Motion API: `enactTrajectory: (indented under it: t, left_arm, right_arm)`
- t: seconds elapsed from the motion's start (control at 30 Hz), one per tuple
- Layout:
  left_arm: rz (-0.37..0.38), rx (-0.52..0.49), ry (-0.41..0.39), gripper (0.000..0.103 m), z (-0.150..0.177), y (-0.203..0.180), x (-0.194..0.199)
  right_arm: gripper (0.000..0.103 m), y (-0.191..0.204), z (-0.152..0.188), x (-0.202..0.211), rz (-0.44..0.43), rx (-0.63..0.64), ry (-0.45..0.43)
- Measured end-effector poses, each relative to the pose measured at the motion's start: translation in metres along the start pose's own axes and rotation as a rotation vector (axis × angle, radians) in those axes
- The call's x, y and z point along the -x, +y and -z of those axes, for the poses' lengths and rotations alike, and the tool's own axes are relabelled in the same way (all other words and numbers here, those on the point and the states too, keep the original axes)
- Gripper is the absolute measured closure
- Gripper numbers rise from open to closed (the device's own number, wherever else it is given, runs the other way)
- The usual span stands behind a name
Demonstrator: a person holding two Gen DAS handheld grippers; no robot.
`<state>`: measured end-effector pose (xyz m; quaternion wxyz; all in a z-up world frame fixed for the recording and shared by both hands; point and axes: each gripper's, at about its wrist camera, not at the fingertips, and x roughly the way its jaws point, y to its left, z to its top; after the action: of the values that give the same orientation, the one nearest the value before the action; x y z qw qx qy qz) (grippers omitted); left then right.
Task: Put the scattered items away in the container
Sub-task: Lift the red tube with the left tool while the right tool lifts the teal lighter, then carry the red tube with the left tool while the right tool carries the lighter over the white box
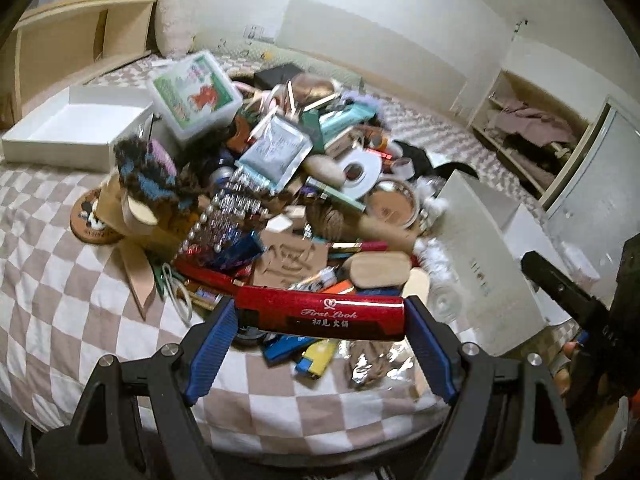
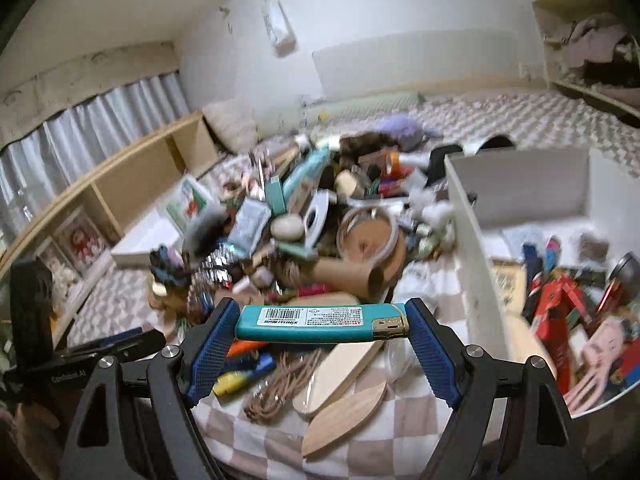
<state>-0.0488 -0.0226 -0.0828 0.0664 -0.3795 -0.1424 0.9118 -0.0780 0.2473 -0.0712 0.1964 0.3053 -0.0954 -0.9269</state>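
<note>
Red lighter [image 1: 320, 314]: clamped crosswise, ends against both pads, in left tongs [image 1: 322, 320], lifted over the pile's [image 1: 288, 184] 6 o'clock edge.
Teal lighter [image 2: 322, 322]: held likewise by right tongs [image 2: 322, 326], apparently ready for transfer.
White container [image 2: 472, 240]: at 3 o'clock in the right view, partly filled.
Checkered bed [image 1: 80, 280]: carries everything.

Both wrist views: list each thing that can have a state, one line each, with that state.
left gripper: shut on the red lighter.
red lighter: held crosswise between the pads, lifted.
right gripper: shut on the teal lighter.
teal lighter: held crosswise, metal cap toward the right pad.
white container: open, partly filled.
white shallow box: open, nothing visible inside.
tape roll: lying on the pile.
</note>
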Motion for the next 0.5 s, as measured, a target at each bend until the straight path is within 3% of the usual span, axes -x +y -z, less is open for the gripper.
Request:
enactTrajectory:
  t: [0.5]
  left_arm:
    - [0.082,-0.134,-0.136,0.02,-0.041,-0.063,0.035]
  right_arm:
    - [0.019,0.0,-0.056,0.063,0.085,0.055,-0.188]
